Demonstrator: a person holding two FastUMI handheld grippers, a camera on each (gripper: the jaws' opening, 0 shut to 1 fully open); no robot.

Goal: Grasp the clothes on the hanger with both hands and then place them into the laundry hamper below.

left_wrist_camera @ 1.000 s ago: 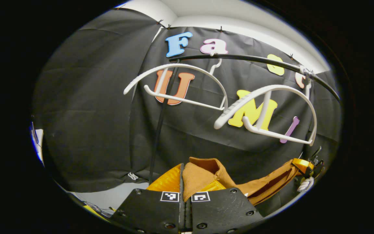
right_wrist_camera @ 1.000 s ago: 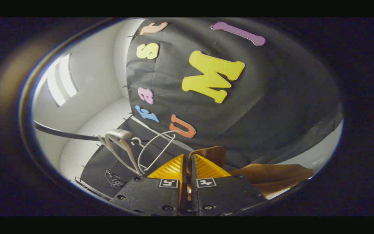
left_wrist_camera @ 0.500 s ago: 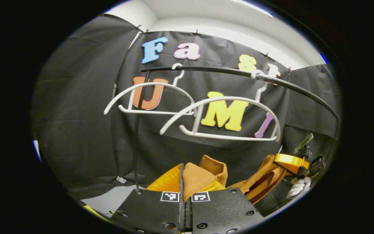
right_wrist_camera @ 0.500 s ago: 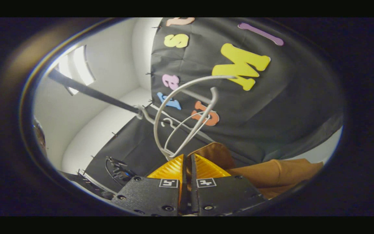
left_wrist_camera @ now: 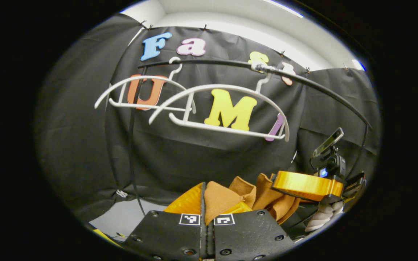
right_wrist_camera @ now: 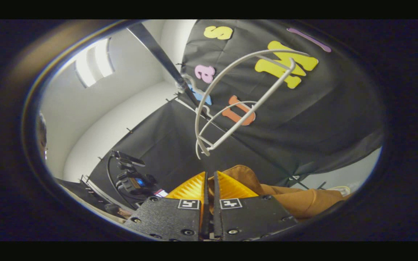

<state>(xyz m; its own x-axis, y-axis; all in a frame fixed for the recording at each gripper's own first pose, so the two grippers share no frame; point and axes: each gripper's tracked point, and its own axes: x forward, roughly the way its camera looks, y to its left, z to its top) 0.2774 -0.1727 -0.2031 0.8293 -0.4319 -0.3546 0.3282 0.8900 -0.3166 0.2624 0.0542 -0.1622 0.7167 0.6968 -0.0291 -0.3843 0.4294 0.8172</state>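
Left tool is clamping a fold of the brown garment, its fingers closed on the cloth. Right tool, also seen farther off, is pinching another part of the same garment. The cloth is hanging between both tools, below two bare white hangers that are resting on the black rail. A camera on a stand is standing nearby.
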